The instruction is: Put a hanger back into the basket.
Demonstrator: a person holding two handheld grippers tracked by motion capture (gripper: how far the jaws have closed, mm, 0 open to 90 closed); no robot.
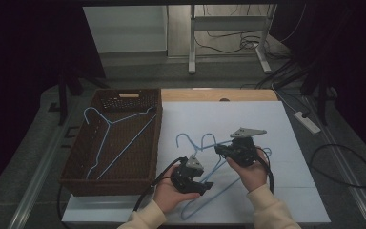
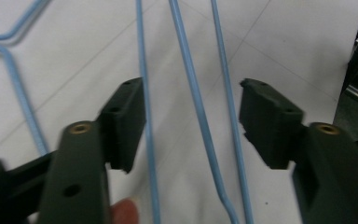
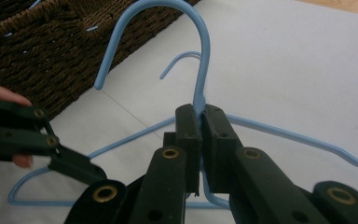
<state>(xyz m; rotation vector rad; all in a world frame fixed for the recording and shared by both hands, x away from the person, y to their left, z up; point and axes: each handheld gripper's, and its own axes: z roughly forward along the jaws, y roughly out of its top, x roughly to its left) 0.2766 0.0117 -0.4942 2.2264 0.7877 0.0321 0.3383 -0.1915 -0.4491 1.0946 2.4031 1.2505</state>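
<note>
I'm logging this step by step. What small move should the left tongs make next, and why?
Probably close on one wire of the blue hanger. The right tongs are already shut on its neck just below the hook, while the left tongs sit open over its thin wires. Next to them is the wicker basket, where one hanger already lies.

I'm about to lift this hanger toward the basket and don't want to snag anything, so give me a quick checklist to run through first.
1. Right gripper shut on the held hanger at its neck: ok.
2. Left gripper open, with three blue hanger wires running between its jaws, none gripped: not ok if it is meant to help carry.
3. Held hanger free of the second hanger on the table: cannot tell, wires overlap.
4. Basket has room: ok, one hanger lies inside.
5. Gripper cables clear of the hangers: cannot tell.
</note>
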